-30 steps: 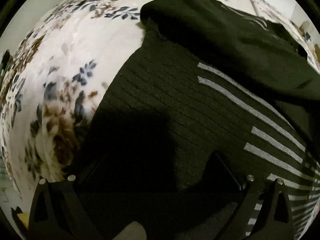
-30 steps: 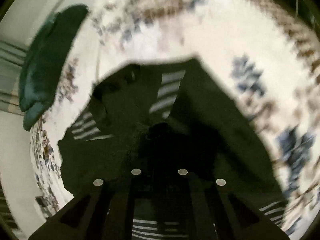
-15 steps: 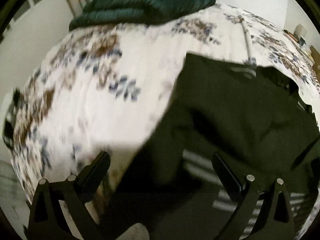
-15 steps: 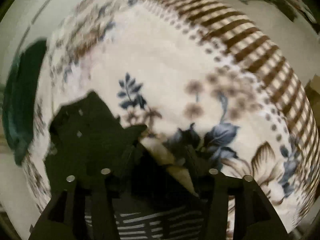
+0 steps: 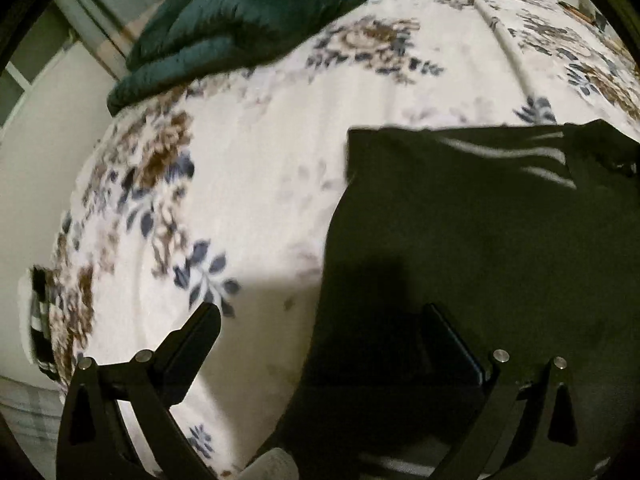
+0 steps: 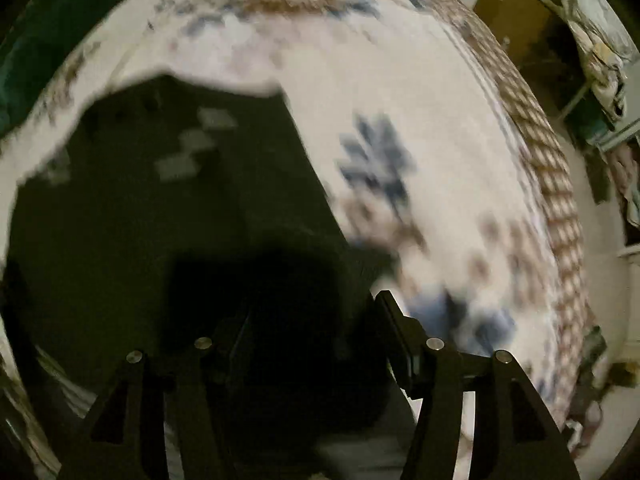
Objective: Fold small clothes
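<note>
Right hand-held gripper [image 6: 316, 320]: jaws about half apart, just been opening, nothing pinched; dark cloth under and between them but pads not pressing. Pointing steeply down. Left hand-held gripper [image 5: 324, 320]: jaws wide apart, empty; left finger over bare bedspread, right finger over the dark cloth.

Black garment [image 5: 480, 240] with pale stripes lying flat on the bed, folded into a rough block. From left gripper: ahead and to the right, near edge running under the right finger, straight left edge heading away toward the far corner. From right gripper: ahead and to the left, right edge slanting away up-left. Long axis hard to call, block looks near square in the left view. Both grippers right at the garment; right one sits more squarely over it, so likely nearer for the next pinch. Judgement: between folds, regrasp of an edge or corner next.

Around: floral bedspread [image 5: 260, 160] under everything, dark green blanket [image 5: 248, 20] at the far end of the bed, well apart. Clutter off the bed's right side in the right view, blurred. Nothing between grippers and garment.
</note>
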{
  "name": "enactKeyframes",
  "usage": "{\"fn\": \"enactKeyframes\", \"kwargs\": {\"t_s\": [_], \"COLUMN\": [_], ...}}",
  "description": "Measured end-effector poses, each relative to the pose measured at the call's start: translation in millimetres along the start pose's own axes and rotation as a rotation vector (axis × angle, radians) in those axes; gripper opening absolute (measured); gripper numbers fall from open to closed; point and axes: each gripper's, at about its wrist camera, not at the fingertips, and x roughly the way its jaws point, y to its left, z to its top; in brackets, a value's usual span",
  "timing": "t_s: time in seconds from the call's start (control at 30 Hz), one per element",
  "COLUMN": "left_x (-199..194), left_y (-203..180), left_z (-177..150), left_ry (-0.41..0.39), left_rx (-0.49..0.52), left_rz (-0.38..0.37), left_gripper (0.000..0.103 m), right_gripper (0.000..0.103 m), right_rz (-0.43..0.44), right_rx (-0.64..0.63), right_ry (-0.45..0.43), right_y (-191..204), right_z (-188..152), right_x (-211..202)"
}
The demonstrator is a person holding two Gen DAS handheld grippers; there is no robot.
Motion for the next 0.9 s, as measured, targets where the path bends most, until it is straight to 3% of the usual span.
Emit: {"fn": "enactKeyframes", "kwargs": {"t_s": [0.13, 0.23, 0.4, 0.5, 0.57, 0.67, 0.7, 0.9], "left_x": [-0.8, -7.2, -18.5, -10.2, 11.1, 31.5, 27.9, -45.6], "left_y": [15.0, 23.7, 25.2, 20.0, 14.8, 16.7, 19.8, 45.7], "left_z": [-15.7, -20.7, -12.5, -8.3, -9.2, -12.9, -12.4, -30.4], "left_ry": [0.023, 0.027, -0.017, -0.012, 0.034, 0.082, 0.075, 0.0], "left_rx": [-0.016, -0.04, -0.052, -0.037, -0.014, -0.03, -0.037, -0.091], "left_rz": [-0.035, -0.062, -0.099, -0.104, -0.093, -0.135, -0.148, -0.229], "left_gripper": [0.103, 0.103, 0.103, 0.103, 0.103, 0.103, 0.103, 0.103], "right_gripper": [0.06, 0.06, 0.067, 0.068, 0.067, 0.065, 0.065, 0.066], "right_rz": [-0.031, 0.003, 0.233, 0.312, 0.359, 0.204, 0.19, 0.245], "right_rx": [0.087, 0.192, 0.416, 0.481, 0.468, 0.346, 0.332, 0.38], "right_ry": [0.122, 0.115, 0.0, 0.017, 0.067, 0.099, 0.101, 0.063], "right_y": [-40.9, -65.2, -97.6, -103.3, -98.7, -80.1, -76.9, -85.7], "right_z": [-57.0, -70.6, -49.3, -23.3, -9.0, 6.5, 7.4, -19.2], "right_x": [3.1, -9.4, -26.8, -3.9, 22.0, 43.4, 43.0, -22.1]}}
